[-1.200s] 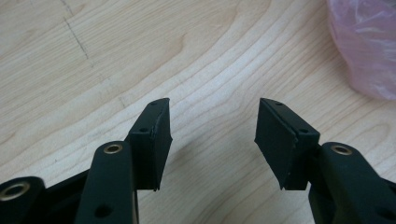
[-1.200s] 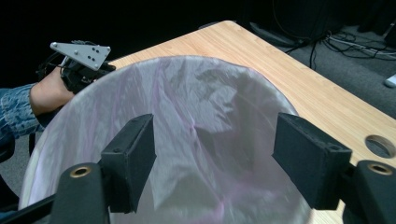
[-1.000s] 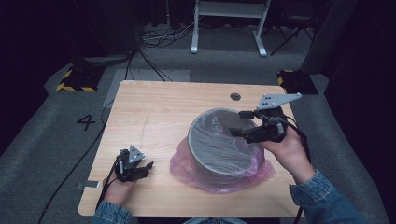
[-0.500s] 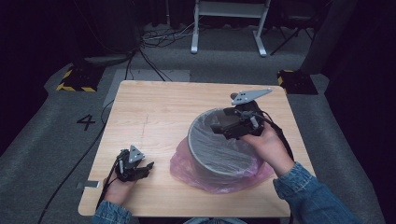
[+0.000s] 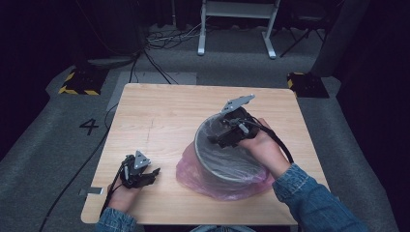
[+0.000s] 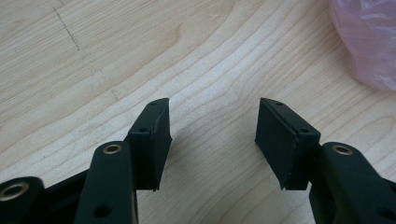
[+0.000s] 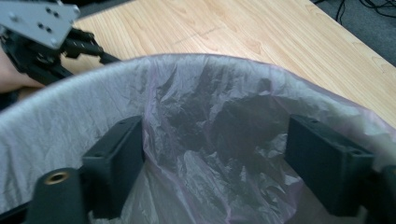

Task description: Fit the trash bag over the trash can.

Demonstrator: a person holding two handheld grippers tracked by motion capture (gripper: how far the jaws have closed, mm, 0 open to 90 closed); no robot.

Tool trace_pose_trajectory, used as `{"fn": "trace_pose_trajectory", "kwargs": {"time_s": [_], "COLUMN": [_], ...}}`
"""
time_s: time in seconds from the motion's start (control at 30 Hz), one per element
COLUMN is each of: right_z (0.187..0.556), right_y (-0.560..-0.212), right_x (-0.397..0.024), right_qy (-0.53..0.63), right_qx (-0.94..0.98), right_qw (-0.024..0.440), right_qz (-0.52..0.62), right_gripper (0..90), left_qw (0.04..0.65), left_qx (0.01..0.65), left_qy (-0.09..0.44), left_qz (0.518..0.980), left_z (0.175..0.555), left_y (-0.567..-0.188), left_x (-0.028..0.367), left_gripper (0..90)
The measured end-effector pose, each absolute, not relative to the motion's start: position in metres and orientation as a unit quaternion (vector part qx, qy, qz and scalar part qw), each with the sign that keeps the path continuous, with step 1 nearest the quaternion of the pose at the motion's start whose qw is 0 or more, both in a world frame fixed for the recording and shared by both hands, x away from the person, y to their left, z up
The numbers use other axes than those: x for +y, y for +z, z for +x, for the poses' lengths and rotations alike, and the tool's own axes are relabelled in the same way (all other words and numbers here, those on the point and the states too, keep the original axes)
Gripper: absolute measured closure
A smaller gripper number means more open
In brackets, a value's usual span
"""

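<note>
A grey round bin (image 5: 205, 157) lined with a thin pink bag (image 5: 191, 170) stands on the wooden table (image 5: 159, 116), right of the middle. My right gripper (image 5: 216, 138) reaches from the right over the bin's far rim into its mouth. In the right gripper view its jaws (image 7: 215, 140) stand wide apart inside the crumpled liner (image 7: 205, 107); they have just been closing a little, and the film is between them unpinched. My left gripper (image 5: 147, 175) rests at the table's front left, open over bare wood (image 6: 214, 112), with the bag's edge (image 6: 366, 42) off to its right.
The table's front edge runs just below the left hand. Beyond the table lie grey carpet with a "4" mark (image 5: 89, 126), black cables (image 5: 154, 63), two yellow-striped blocks (image 5: 77, 83) and a white stand's legs (image 5: 237, 29).
My right gripper has moved left and down, from the bin's right rim into its mouth. The left gripper has stayed where it was.
</note>
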State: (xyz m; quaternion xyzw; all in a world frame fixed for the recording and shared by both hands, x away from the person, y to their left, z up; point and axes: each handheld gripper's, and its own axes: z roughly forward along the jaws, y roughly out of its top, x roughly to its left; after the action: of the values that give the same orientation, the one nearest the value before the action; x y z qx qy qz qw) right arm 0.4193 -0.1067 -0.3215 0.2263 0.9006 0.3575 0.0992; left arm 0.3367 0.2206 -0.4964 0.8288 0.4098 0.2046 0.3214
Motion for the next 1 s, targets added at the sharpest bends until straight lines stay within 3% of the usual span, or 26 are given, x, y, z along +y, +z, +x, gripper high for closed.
{"fn": "trace_pose_trajectory", "kwargs": {"time_s": [0.3, 0.5, 1.0], "right_z": [0.415, 0.416, 0.426], "right_y": [-0.331, -0.338, -0.362], "right_x": [-0.096, -0.093, -0.095], "right_qy": [0.312, 0.318, 0.298], "right_qx": [0.914, 0.916, 0.927], "right_qw": [0.093, 0.072, 0.012], "right_qz": [0.241, 0.234, 0.228], "right_gripper": [21.9, 16.7, 15.9], "left_qw": [0.322, 0.324, 0.324], "left_qx": [0.409, 0.408, 0.407], "left_qy": [0.204, 0.205, 0.204], "left_qz": [0.829, 0.829, 0.829], "left_z": [0.336, 0.336, 0.337], "left_y": [-0.497, -0.497, -0.497], "left_x": [0.22, 0.22, 0.22], "left_gripper": [44.7, 44.3, 43.5]}}
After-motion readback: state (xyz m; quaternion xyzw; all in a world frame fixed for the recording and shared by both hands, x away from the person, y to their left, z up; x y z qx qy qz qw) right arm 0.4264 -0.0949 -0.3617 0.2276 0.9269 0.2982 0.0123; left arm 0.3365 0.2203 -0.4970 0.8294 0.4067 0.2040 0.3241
